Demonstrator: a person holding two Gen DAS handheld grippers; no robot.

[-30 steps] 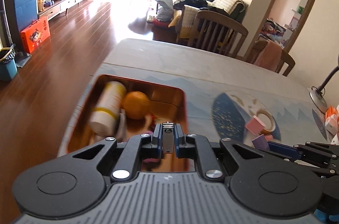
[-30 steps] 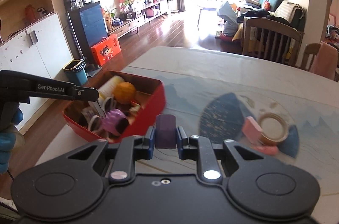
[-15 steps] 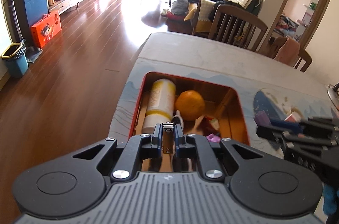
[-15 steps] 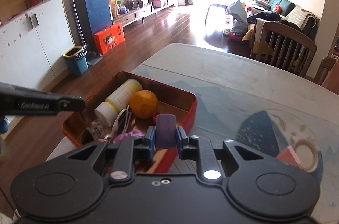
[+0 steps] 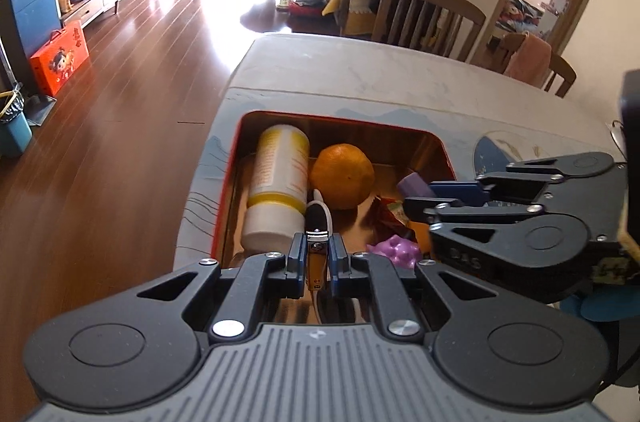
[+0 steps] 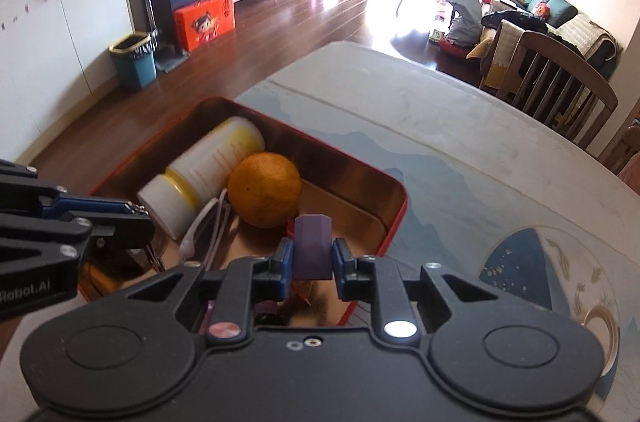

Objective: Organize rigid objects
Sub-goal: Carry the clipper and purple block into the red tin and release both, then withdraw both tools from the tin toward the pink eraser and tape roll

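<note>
A red tin box (image 5: 235,158) (image 6: 401,203) stands at the table's left end. In it lie a white and yellow bottle (image 5: 280,182) (image 6: 212,162), an orange (image 5: 343,175) (image 6: 265,188), a purple bumpy toy (image 5: 394,249), a wrapper and a white looped item (image 6: 198,228). My left gripper (image 5: 317,254) (image 6: 140,218) hangs over the box's near end, shut on a small metal object (image 5: 317,249). From the right, my right gripper (image 6: 312,256) (image 5: 424,198) reaches over the box, shut on a purple block (image 6: 312,238) (image 5: 414,184).
A tape roll (image 6: 598,322) lies on the blue round print at the right of the tablecloth (image 6: 460,150). Wooden chairs (image 5: 424,14) (image 6: 560,82) stand at the far side. The table's left edge drops to the wood floor (image 5: 120,142) right beside the box.
Both grippers have moved left and down over the red box. The right one brought the purple block from beside the tape roll to above the box. Neither grip has changed.
</note>
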